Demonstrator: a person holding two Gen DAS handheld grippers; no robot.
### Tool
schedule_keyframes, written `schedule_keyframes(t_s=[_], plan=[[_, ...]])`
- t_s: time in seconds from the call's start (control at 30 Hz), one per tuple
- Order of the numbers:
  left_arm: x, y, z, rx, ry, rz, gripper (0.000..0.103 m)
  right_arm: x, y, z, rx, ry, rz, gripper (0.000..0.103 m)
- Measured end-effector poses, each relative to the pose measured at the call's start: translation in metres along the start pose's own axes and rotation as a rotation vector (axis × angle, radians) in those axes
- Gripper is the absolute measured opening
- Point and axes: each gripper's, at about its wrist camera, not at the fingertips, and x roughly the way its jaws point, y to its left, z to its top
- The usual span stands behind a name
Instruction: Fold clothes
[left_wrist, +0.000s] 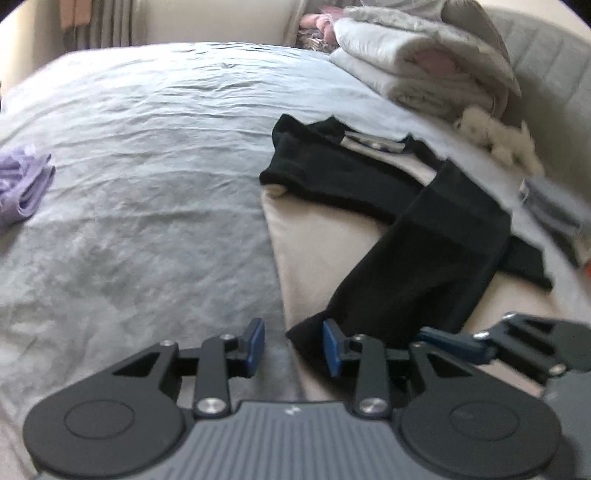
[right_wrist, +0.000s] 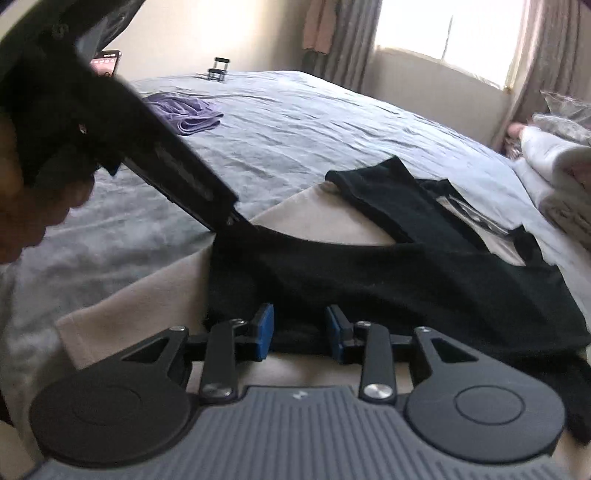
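The garment is a beige top with black sleeves (left_wrist: 369, 177), lying on the grey bed cover (left_wrist: 147, 147) toward the person's near side. The beige body panel (left_wrist: 306, 240) lies flat. One black sleeve (left_wrist: 424, 266) is laid diagonally across the body, its cuff nearest the grippers; the other sleeve (left_wrist: 325, 166) is folded in near the collar. This arrangement fits a fold part-way through.

Handling, as a judgement: soft, light knit fabric, limp, no stiffness; it will drape and drag if lifted by one point. Best taken at a hem edge or cuff, pinching the layers together.

Left gripper (left_wrist: 293, 345): fingers apart, nothing between them, standing at the edge of the sleeve cuff. Right gripper (right_wrist: 300, 332): fingers apart, level with the black fabric edge (right_wrist: 369, 280); whether the cloth lies between them cannot be told.

Surroundings: a folded lilac garment (left_wrist: 22, 184) well apart on the cover, stacked bedding (left_wrist: 413, 66) and a white soft toy (left_wrist: 498, 136) toward the headboard.
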Motion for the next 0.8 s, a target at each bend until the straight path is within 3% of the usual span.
schedule_keyframes(t_s=[0.17, 0.23, 0.43, 0.57, 0.7, 0.8], plan=[[-0.009, 0.001, -0.002, 0.009, 0.003, 0.016, 0.040, -0.023, -0.010, -0.007, 0.070, 0.021, 0.036, 0.035], [-0.013, 0.001, -0.003, 0.011, 0.004, 0.022, 0.040, -0.036, -0.021, -0.010, 0.097, 0.031, 0.022, 0.040], [-0.036, 0.006, -0.009, -0.016, -0.011, -0.008, 0.040, -0.077, -0.098, -0.047, 0.309, 0.063, -0.244, 0.042], [-0.053, 0.009, -0.023, -0.084, 0.005, -0.068, 0.040, -0.102, -0.141, -0.074, 0.495, 0.113, -0.371, 0.042], [-0.067, 0.000, -0.043, -0.093, -0.006, -0.098, 0.040, -0.135, -0.170, -0.103, 0.709, 0.039, -0.344, 0.042], [-0.066, -0.017, -0.046, -0.012, -0.034, -0.058, 0.040, -0.138, -0.178, -0.096, 0.703, -0.040, -0.312, 0.042]])
